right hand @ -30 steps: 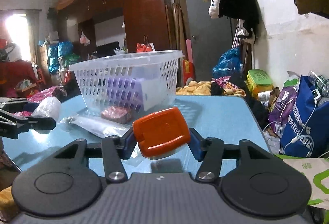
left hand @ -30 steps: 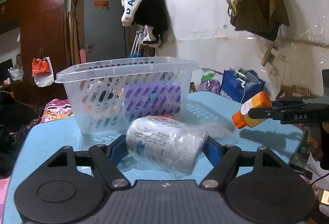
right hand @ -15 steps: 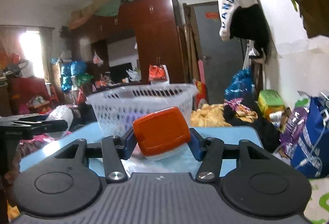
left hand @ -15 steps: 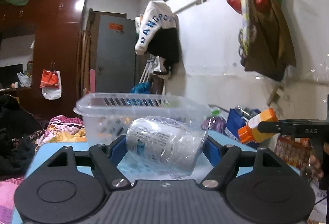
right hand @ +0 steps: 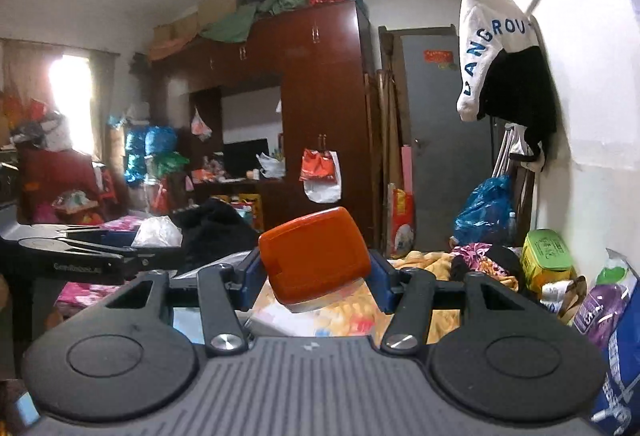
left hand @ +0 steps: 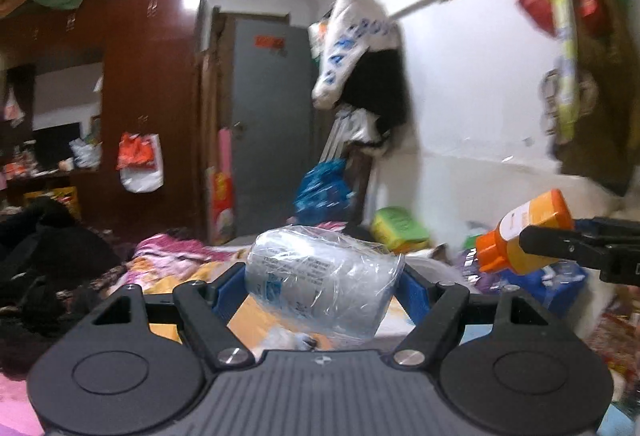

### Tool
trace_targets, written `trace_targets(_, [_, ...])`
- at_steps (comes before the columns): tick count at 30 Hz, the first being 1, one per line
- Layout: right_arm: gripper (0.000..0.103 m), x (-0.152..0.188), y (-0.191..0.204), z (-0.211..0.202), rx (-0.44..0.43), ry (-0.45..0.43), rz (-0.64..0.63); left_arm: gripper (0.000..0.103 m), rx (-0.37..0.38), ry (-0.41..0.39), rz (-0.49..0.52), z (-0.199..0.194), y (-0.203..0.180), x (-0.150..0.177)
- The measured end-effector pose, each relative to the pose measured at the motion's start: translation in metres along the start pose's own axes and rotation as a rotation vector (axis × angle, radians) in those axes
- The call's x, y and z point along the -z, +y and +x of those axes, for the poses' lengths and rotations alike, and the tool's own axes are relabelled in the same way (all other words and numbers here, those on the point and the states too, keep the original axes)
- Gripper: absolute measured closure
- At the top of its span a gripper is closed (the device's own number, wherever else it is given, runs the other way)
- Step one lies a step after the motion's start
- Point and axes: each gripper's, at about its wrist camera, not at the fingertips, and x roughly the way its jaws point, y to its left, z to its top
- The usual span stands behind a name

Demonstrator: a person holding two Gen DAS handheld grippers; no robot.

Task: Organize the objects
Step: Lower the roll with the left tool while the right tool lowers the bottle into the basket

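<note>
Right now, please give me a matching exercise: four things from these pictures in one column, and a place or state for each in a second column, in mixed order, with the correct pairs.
Column 1
1. plastic-wrapped bottle
2. orange-capped bottle
3. white sleeve with blue letters
4. red and white plastic bag

Column 2
A. hangs on the dark wooden wardrobe
B. clamped in the right gripper
C. hangs high by the white wall
D. clamped in the left gripper

Pairs: 1-D, 2-B, 3-C, 4-A
</note>
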Motion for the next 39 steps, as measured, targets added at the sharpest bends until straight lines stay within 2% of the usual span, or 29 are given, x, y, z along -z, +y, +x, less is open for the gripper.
trace_targets(5, [0.046, 0.012, -0.004, 0.048, 0.083, 0.062, -0.038, 0.022, -0.056, 0.093, 0.015, 0.044, 0.003, 0.000])
trace_targets(7, [0.046, 0.018, -0.008, 0.060, 0.102, 0.081, -0.017, 0.023, -0.064, 0.130, 0.008, 0.057, 0.004, 0.005])
trace_targets(10, [0.046, 0.023, -0.012, 0.068, 0.089, 0.098, 0.023, 0.022, -0.077, 0.147, -0.003, 0.064, 0.008, 0.013])
trace_targets(14, [0.046, 0.029, -0.005, 0.071, 0.129, 0.115, -0.012, 0.022, -0.071, 0.158, 0.005, 0.067, 0.008, 0.019])
trace_targets(16, [0.046, 0.028, -0.004, 0.073, 0.117, 0.124, -0.010, 0.022, -0.075, 0.161, -0.004, 0.068, 0.010, 0.018])
trace_targets(21, [0.044, 0.037, -0.003, 0.079, 0.130, 0.176, -0.004, 0.022, -0.047, 0.180, -0.006, 0.073, 0.011, 0.024])
trace_targets(22, [0.035, 0.035, -0.007, 0.085, 0.138, 0.181, -0.005, 0.019, -0.044, 0.198, -0.004, 0.077, 0.010, 0.027])
trace_targets(23, [0.018, 0.037, -0.006, 0.085, 0.149, 0.184, -0.013, 0.016, -0.045, 0.211, -0.003, 0.080, 0.011, 0.030])
trace_targets(25, [0.004, 0.037, -0.004, 0.081, 0.179, 0.175, -0.024, 0.009, -0.051, 0.228, 0.005, 0.083, 0.010, 0.034])
trace_targets(26, [0.003, 0.036, -0.003, 0.078, 0.179, 0.171, -0.021, 0.008, -0.055, 0.233, 0.017, 0.083, 0.008, 0.036])
trace_targets(29, [0.002, 0.026, -0.002, 0.067, 0.166, 0.178, -0.021, 0.005, -0.076, 0.211, 0.053, 0.070, 0.004, 0.036])
trace_targets(33, [0.000, 0.013, -0.002, 0.035, 0.172, 0.102, -0.041, 0.001, -0.103, 0.102, 0.063, 0.036, 0.000, 0.026])
trace_targets(37, [0.000, 0.015, -0.009, -0.009, 0.096, 0.069, 0.025, 0.000, -0.052, 0.024, 0.046, -0.007, 0.002, 0.029])
trace_targets(39, [0.000, 0.029, -0.013, -0.034, 0.053, 0.063, 0.054, 0.000, -0.023, 0.022, 0.025, -0.026, 0.004, 0.042])
